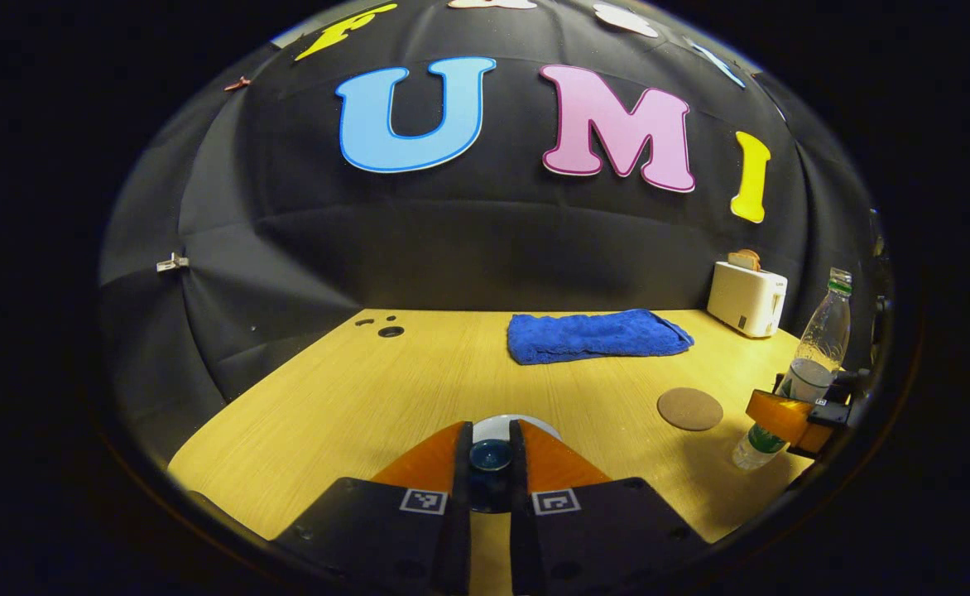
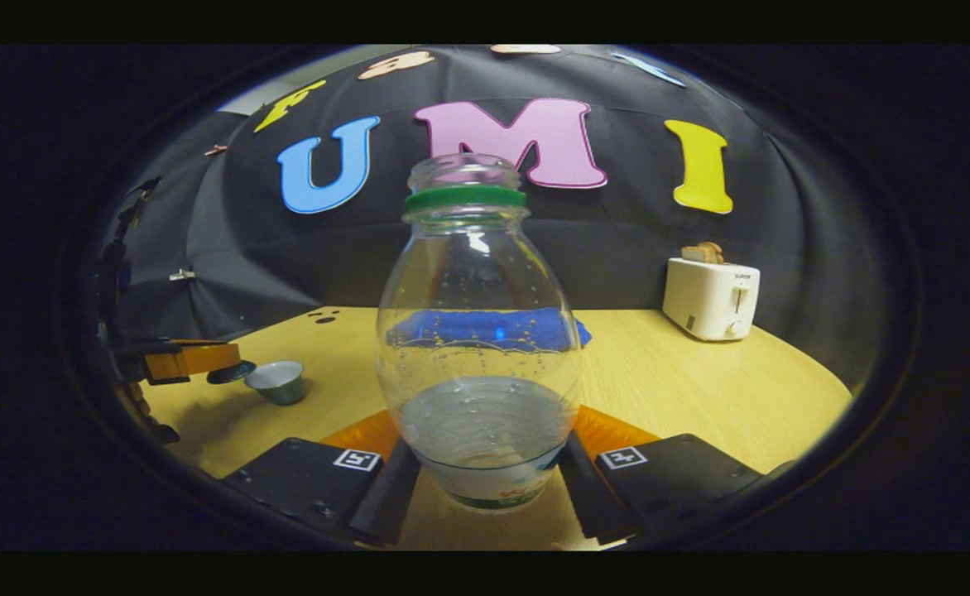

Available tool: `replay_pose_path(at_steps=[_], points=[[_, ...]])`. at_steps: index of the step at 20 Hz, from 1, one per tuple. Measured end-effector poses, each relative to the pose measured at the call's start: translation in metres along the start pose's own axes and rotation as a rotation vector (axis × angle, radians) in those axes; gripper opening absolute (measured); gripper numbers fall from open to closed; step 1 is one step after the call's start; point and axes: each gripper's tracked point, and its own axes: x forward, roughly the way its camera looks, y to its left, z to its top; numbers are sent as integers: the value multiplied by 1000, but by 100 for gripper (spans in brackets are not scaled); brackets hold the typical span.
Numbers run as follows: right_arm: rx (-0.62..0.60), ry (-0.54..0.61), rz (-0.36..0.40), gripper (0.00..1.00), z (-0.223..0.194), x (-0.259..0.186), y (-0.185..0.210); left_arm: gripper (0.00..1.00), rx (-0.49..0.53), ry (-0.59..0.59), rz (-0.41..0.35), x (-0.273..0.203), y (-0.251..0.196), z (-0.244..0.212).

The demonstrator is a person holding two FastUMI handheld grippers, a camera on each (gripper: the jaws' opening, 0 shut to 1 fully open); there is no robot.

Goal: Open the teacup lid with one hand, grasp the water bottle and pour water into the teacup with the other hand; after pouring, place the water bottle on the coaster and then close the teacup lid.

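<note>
Teacup [image 2: 277,382]: lidless, on the wooden table [image 1: 352,397], left of the water bottle in the right gripper view
Lid [image 1: 490,456]: its dark knob pinched between the left gripper [image 1: 491,463] fingers, white rim showing beyond them
Water bottle [image 2: 479,331]: uncapped, part full, clamped on both sides by the right gripper [image 2: 485,472]
Coaster [image 1: 689,409]: flat on the table just left of the bottle
Blue towel [image 1: 597,335]: folded, behind the coaster
Toaster [image 2: 710,296]: far right, back of the bottle
</note>
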Motion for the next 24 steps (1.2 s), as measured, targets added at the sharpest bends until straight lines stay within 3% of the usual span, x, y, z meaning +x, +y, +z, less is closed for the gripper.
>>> replay_pose_path(at_steps=[2, 3, 6, 14, 19, 20, 24], points=[[-30, 18, -7, 75, 1, 1, 0, 23, 0, 6, 5, -5, 3, -4], [-62, 37, -5, 78, 1, 2, 2, 19, -4, 6, 9, -8, 6, -4], [-134, 31, 1, 75, 18, 5, 4, 23, -15, -2, 29, -14, 16, -3], [-612, -18, -31, 75, 51, 44, 12, 23, -49, -36, 52, -26, 53, 10], [-833, -76, -25, 75, 60, 59, 42, 23, -41, -42, 41, -24, 71, 15], [-863, -78, -15, 79, 57, 62, 49, 23, -43, -43, 37, -24, 74, 17], [-1007, -107, -16, 75, 56, 75, 70, 23, -55, -40, 20, -19, 83, 16]])
